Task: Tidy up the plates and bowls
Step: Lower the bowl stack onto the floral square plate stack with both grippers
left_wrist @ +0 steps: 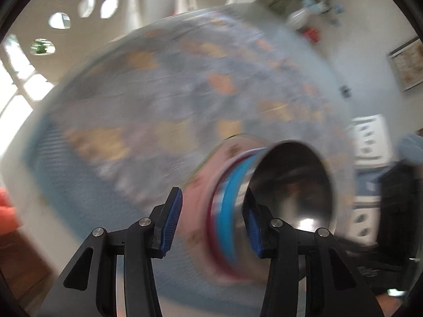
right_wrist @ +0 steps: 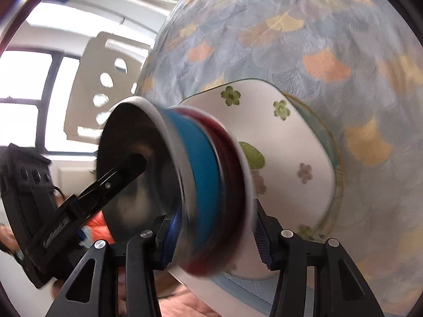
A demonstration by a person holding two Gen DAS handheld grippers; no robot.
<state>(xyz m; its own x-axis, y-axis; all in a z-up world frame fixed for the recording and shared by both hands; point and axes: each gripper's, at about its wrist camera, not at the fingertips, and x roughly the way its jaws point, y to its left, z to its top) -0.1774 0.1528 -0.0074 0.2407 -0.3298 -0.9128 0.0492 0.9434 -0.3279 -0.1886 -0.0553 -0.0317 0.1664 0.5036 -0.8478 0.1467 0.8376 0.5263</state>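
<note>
A stack of dishes sits on a round table with a blue patterned cloth (right_wrist: 330, 39). From the bottom: a white square plate with flowers (right_wrist: 290, 142), a dark red bowl (right_wrist: 232, 158), a blue bowl (right_wrist: 203, 148) and a steel bowl (right_wrist: 137, 163) on top. My right gripper (right_wrist: 216, 237) straddles the rims of the red and blue bowls, jaws close on them. My left gripper (left_wrist: 211, 227) straddles the same stack (left_wrist: 230, 198), one finger inside the steel bowl (left_wrist: 293, 182), as the right wrist view (right_wrist: 116, 174) shows. Both views are tilted and blurred.
The cloth-covered table (left_wrist: 158, 92) fills both views. A white cabinet with drawers (left_wrist: 370, 140) stands beyond it. A window (right_wrist: 23, 100) and a perforated ceiling panel (right_wrist: 105, 84) lie behind. Something orange (left_wrist: 5, 206) is at the left edge.
</note>
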